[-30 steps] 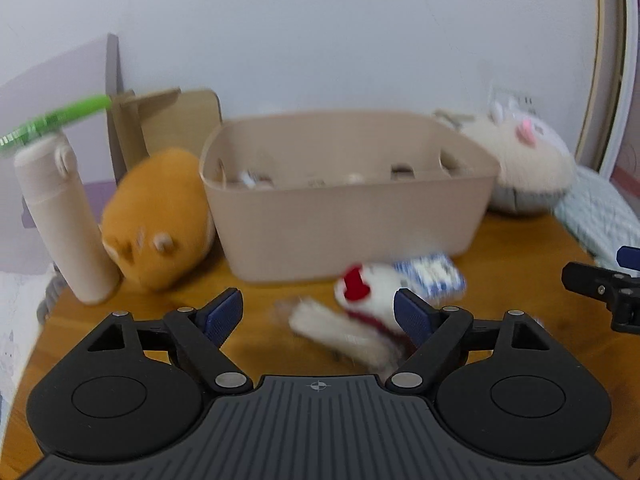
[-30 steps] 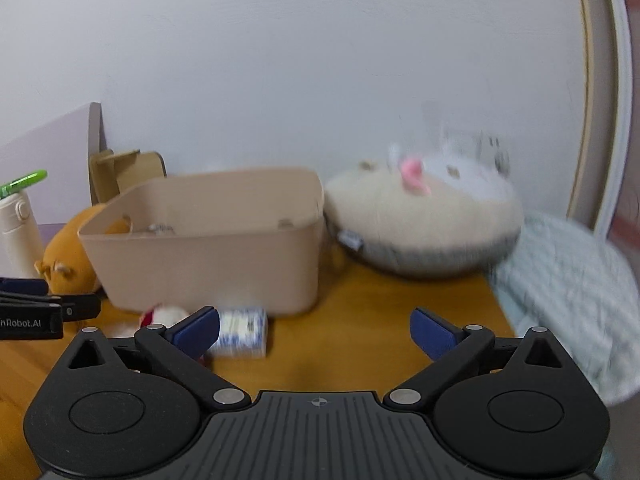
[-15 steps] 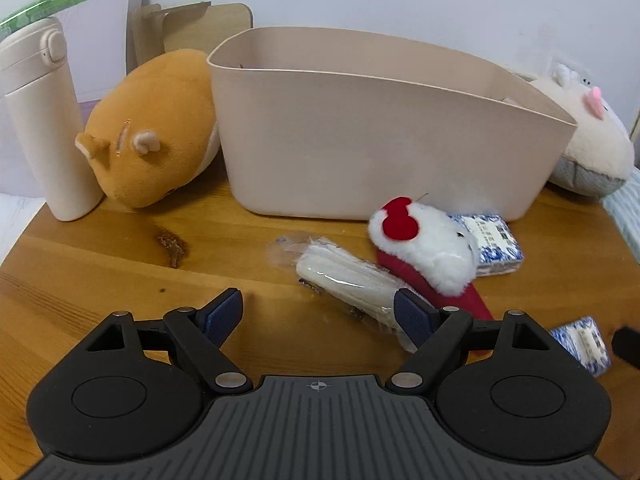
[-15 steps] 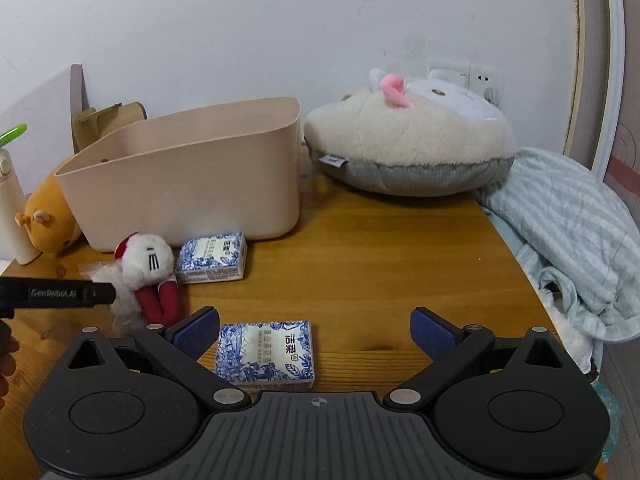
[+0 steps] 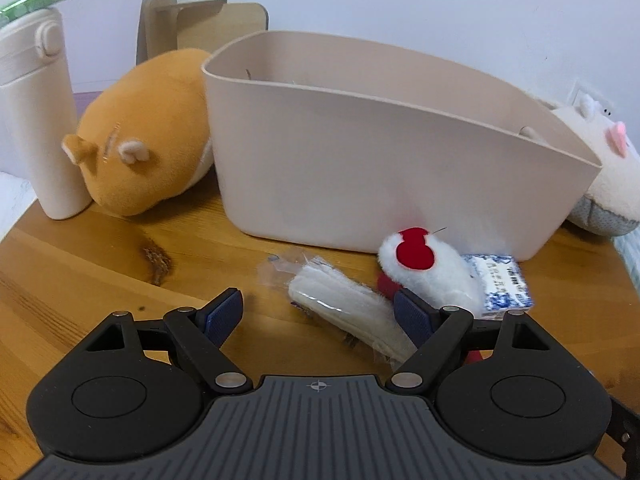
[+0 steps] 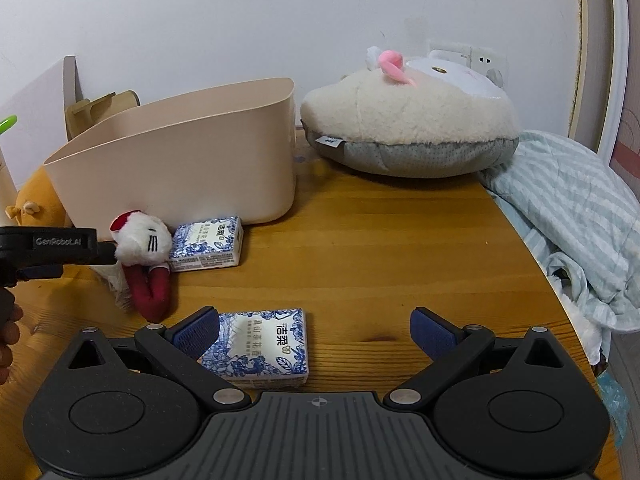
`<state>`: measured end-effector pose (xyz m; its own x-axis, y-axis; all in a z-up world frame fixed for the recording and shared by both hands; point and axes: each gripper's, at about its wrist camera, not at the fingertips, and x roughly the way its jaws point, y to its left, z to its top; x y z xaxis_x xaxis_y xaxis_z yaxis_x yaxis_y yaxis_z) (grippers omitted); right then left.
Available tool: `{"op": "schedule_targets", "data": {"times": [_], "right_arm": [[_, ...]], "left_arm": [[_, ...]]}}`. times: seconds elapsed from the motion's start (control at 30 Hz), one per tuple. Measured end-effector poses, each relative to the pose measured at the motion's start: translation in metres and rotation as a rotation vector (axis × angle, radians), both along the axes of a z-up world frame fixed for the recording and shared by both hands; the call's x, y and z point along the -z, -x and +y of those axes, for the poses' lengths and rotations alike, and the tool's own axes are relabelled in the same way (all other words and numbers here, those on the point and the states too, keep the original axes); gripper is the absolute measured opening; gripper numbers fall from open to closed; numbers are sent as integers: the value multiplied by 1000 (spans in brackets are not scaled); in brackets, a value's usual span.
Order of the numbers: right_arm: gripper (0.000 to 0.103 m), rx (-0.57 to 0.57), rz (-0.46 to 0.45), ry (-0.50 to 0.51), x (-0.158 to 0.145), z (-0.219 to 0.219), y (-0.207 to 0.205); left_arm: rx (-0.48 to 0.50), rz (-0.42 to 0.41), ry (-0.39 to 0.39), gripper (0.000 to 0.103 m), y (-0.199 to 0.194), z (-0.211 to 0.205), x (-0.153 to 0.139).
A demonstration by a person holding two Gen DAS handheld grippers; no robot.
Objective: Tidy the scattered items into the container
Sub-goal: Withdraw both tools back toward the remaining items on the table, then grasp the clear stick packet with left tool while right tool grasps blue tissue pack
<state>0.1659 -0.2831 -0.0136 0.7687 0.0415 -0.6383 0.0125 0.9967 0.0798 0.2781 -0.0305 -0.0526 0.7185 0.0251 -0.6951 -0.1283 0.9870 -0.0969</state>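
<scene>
A beige plastic bin [image 5: 392, 168] stands on the wooden table; it also shows in the right wrist view [image 6: 180, 164]. In front of it lie a clear-wrapped white packet [image 5: 344, 308], a small white plush with a red bow [image 5: 432, 268] and a blue-and-white tissue pack [image 5: 500, 284]. My left gripper [image 5: 318, 314] is open, low over the packet, which lies between its fingers. My right gripper [image 6: 316, 330] is open over a second tissue pack [image 6: 260, 346], which lies by its left finger. The plush [image 6: 140, 244] and first tissue pack [image 6: 208, 244] show further left.
An orange plush [image 5: 140, 148] and a white bottle [image 5: 36, 120] stand left of the bin. A large cream plush cushion [image 6: 408, 120] sits behind right. A striped blue cloth [image 6: 576, 216] hangs over the table's right edge. The left gripper's body [image 6: 52, 246] enters the right view.
Both grippers have come down and forward toward the table. The left one now straddles the wrapped packet; the right one has closed in on the near tissue pack.
</scene>
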Motion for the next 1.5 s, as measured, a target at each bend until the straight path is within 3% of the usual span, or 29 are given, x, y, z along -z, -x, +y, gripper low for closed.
{"op": "schedule_targets", "data": {"times": [0.1,0.27,0.6,0.83,1.07,1.2,1.5], "right_arm": [[103,5,5,-4,1,-1,0],[103,13,3,-7,1,-3,1],[103,-4,2,-20,-1,1,6],[103,-65,49,9,8,18,1],[103,-85,78,26,17,30,-8],[103,-82,87,27,22,32,-11],[99,-77,73,71,26,36,-14]], "left_arm": [[2,-6,-22,92,-3,-3,6],[36,3,-29,93,0,3,5],[8,43,23,92,23,41,0],[61,1,-36,92,31,23,-9],[152,12,-124,92,30,8,3],[164,29,-114,93,27,11,12],[178,-16,-110,93,30,10,17]]}}
